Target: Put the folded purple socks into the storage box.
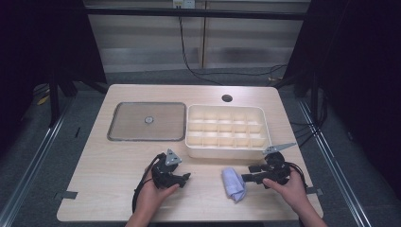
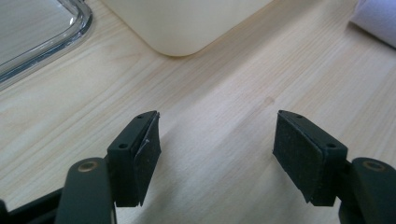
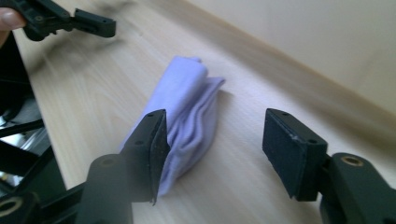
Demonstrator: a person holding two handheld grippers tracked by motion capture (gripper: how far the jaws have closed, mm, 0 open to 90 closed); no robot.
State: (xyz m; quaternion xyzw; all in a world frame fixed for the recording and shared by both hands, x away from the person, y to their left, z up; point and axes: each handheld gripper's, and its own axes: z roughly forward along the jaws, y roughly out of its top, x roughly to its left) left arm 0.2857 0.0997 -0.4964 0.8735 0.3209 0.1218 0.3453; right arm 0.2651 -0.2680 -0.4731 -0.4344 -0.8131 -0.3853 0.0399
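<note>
A folded lavender cloth point(image 1: 234, 184) lies flat on the wooden table near its front edge. My right gripper point(image 1: 246, 178) sits just to the cloth's right and points left at it. In the right gripper view that gripper point(image 3: 215, 140) is open; the cloth point(image 3: 187, 98) lies ahead, partly behind one jaw, and no pad presses on it. My left gripper point(image 1: 187, 177) rests to the cloth's left, apart from it. Its jaws point(image 2: 217, 135) are open over bare wood, with a corner of the cloth point(image 2: 378, 18) farther off.
A white box with several compartments point(image 1: 227, 152) stands behind both grippers, right of centre. Left of it lies a flat clear tray point(image 1: 146, 137) with a small round piece in its middle. A round hole point(image 1: 227, 98) is in the table's far side.
</note>
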